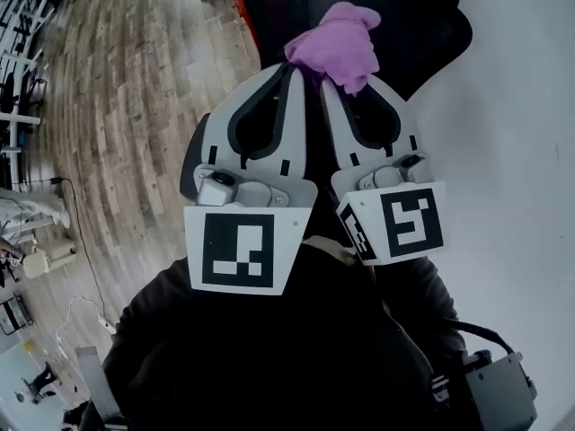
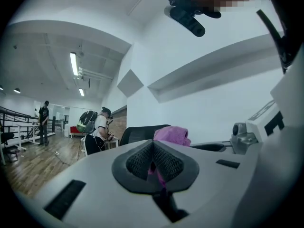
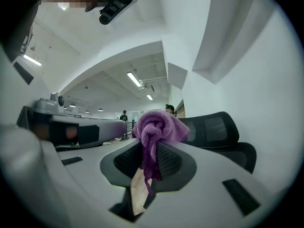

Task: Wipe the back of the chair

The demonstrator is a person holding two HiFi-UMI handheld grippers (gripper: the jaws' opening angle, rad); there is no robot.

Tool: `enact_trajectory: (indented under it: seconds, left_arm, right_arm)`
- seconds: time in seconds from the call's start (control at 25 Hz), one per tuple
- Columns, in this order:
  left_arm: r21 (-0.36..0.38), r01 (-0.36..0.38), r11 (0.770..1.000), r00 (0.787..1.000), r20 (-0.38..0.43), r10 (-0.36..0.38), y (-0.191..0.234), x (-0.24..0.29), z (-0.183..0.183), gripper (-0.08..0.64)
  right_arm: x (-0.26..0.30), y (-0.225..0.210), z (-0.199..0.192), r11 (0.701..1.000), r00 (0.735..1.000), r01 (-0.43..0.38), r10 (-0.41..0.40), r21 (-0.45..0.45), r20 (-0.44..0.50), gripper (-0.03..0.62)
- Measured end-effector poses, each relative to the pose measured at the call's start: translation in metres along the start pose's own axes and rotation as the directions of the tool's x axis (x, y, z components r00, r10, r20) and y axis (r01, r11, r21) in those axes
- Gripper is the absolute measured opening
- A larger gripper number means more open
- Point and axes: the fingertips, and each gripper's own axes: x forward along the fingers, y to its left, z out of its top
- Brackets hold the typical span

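A bunched purple cloth [image 1: 340, 45] sits at the tips of both grippers, which are held side by side. My right gripper [image 1: 340, 81] is shut on it; in the right gripper view the cloth [image 3: 154, 127] bulges out above the pads and a strand hangs between them. My left gripper [image 1: 293, 68] is shut too, with a thin strip of purple pinched between its pads [image 2: 142, 163]; the cloth's bulk [image 2: 172, 134] shows just beyond. The black mesh chair [image 1: 431, 25] stands right behind the cloth; its backrest [image 3: 213, 127] is seen past the right jaws.
A white wall [image 1: 521, 151] runs along the right, close to the chair. Wood floor [image 1: 135, 79] spreads to the left, with a cable [image 1: 79, 232] and equipment at the left edge. People [image 2: 97, 129] stand far back in the room.
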Motion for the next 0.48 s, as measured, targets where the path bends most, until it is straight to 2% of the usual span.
enact_trajectory:
  seconds: [0.2,0.48]
  left_arm:
    - [0.034,0.011,0.999,1.0,0.02,-0.012,-0.016,0.011,0.012,0.005]
    - [0.045,0.006,0.999,1.0,0.016,-0.007,-0.02,0.033,0.019,0.005]
  right_arm:
    - [-0.008,-0.014,0.025,1.0,0.998,0.016,-0.016,-0.007,0.055,0.071]
    - [0.0,-0.029,0.037,1.0,0.996,0.003,-0.003,0.003,0.084,0.071]
